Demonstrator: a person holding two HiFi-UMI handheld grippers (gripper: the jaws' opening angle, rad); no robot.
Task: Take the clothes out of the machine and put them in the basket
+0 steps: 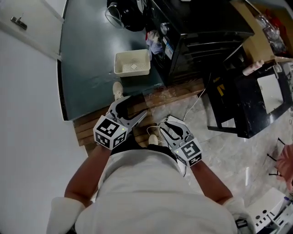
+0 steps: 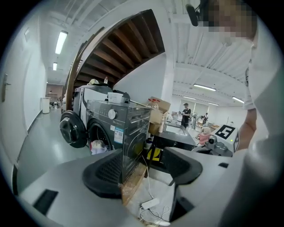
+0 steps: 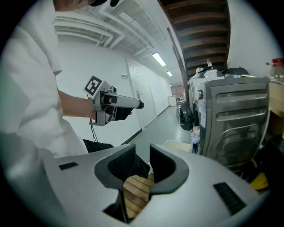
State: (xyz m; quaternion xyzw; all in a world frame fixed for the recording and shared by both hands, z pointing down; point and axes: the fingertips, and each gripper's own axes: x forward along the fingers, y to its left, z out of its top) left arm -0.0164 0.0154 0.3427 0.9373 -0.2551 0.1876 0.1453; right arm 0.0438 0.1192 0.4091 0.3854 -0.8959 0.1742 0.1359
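The black washing machine [image 1: 192,32] stands at the top of the head view with its round door [image 1: 120,13] swung open. Light clothes [image 1: 154,42] bulge out of the drum opening. A white perforated basket [image 1: 132,62] sits on the dark floor in front of it. Both grippers are held close to the person's body, well short of the machine. My left gripper [image 1: 132,109] is open wide with nothing between its jaws [image 2: 144,170]. My right gripper [image 1: 164,128] is open by a narrow gap, also empty [image 3: 142,164]. The clothes [image 2: 98,146] and basket [image 3: 177,145] appear beyond them.
A wooden slatted board [image 1: 151,98] lies underfoot by the person's shoes. A white power strip and cables [image 1: 158,125] trail on the marble floor. A black table [image 1: 249,98] with a cardboard box [image 1: 256,32] stands to the right of the machine. A white wall runs along the left.
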